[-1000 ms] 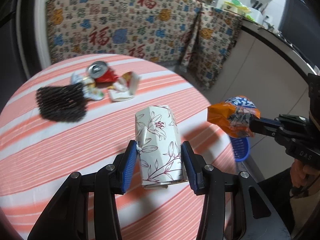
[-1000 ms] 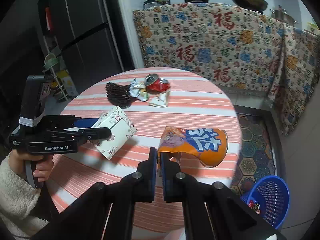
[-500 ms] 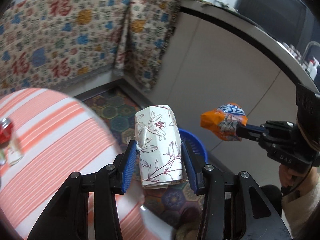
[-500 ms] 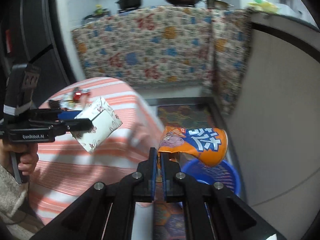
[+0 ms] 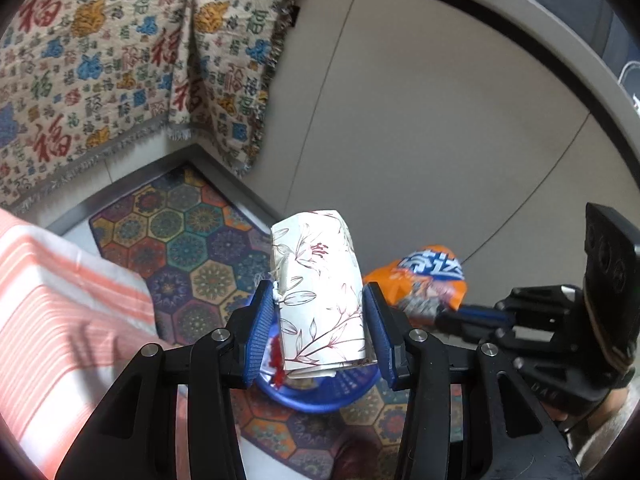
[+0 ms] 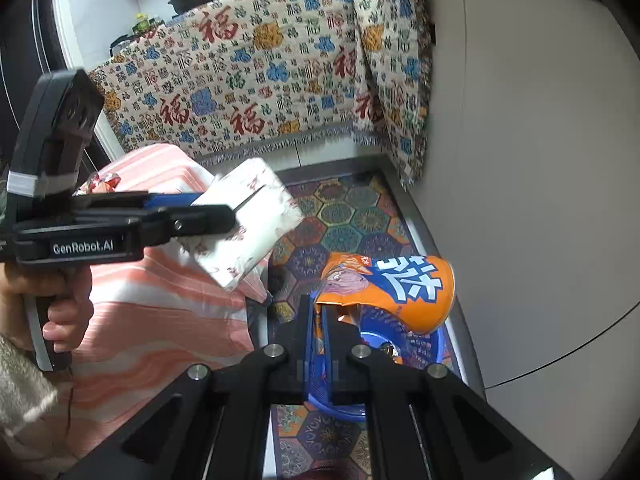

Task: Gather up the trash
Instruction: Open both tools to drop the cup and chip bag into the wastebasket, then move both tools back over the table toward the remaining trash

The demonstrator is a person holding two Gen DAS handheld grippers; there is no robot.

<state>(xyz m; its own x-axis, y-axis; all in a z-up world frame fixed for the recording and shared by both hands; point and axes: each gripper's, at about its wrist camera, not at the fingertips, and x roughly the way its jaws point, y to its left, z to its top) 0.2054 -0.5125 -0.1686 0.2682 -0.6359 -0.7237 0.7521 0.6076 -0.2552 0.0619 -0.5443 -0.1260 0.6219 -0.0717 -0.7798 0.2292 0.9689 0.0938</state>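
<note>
Carton (image 5: 320,292) and bag (image 6: 390,288) now over basket (image 6: 434,350), table behind

1 floral box (image 5: 318,292), 1 chip bag (image 6: 394,290), 1 blue basket (image 6: 424,350), 2 grippers.

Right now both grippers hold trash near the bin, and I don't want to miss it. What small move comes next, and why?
Probably open the right gripper first. Its chip bag hangs right above the blue bin, so it should drop in. The left gripper holds the floral box above the bin too, but the box is bulkier, so let it go second.
</note>
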